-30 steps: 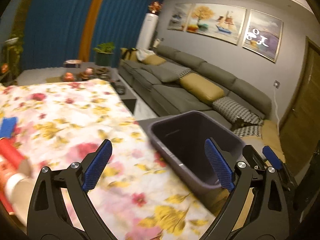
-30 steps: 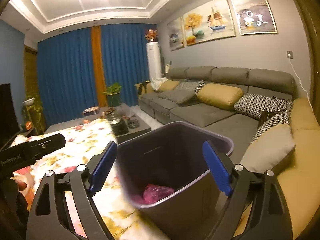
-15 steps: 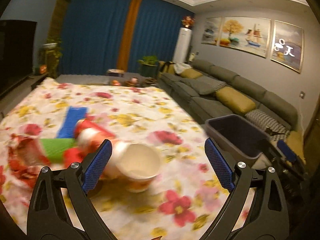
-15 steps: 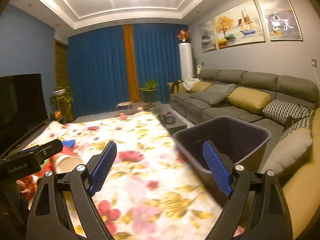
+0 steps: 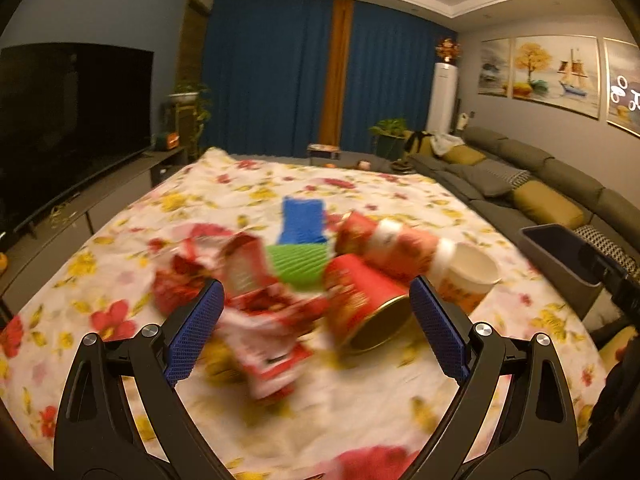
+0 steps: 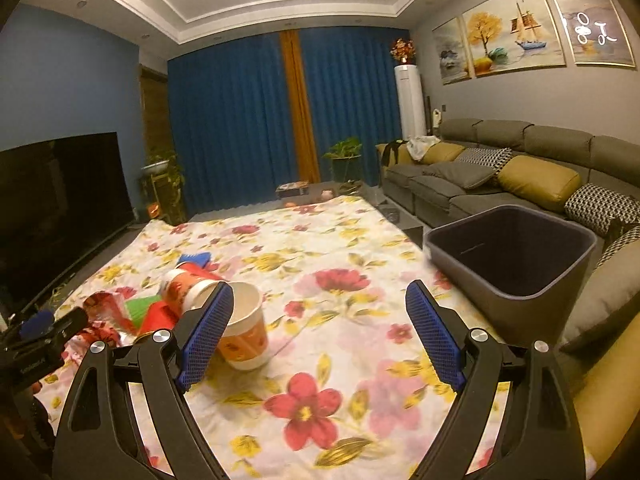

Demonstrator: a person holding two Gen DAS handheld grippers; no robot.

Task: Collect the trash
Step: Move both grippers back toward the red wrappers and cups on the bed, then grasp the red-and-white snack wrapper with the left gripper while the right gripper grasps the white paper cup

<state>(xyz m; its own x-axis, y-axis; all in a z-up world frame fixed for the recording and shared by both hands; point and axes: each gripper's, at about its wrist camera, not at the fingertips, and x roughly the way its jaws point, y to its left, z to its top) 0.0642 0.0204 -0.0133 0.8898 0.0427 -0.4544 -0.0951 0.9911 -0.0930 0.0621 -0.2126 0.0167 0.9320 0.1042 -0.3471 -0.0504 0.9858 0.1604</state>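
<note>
A heap of trash lies on the flowered cloth (image 5: 360,420): a red can on its side (image 5: 366,306), a red tube (image 5: 392,244), a white and orange paper cup (image 5: 468,280), red wrappers (image 5: 256,320), and green (image 5: 298,266) and blue (image 5: 302,220) ribbed pieces. My left gripper (image 5: 314,334) is open and empty, just short of the can and wrappers. My right gripper (image 6: 320,334) is open and empty; its left finger is beside the paper cup (image 6: 244,332). The dark bin (image 6: 516,264) stands at the cloth's right edge, also in the left wrist view (image 5: 560,256).
A grey sofa (image 6: 500,184) with cushions runs along the right wall behind the bin. A large dark TV (image 5: 72,120) on a low cabinet lines the left side. Blue curtains, plants and a low table with items stand at the far end.
Both grippers have swung left, away from the bin and toward the trash heap. The heap now sits centred and closer in the left wrist view. Both stay open and empty.
</note>
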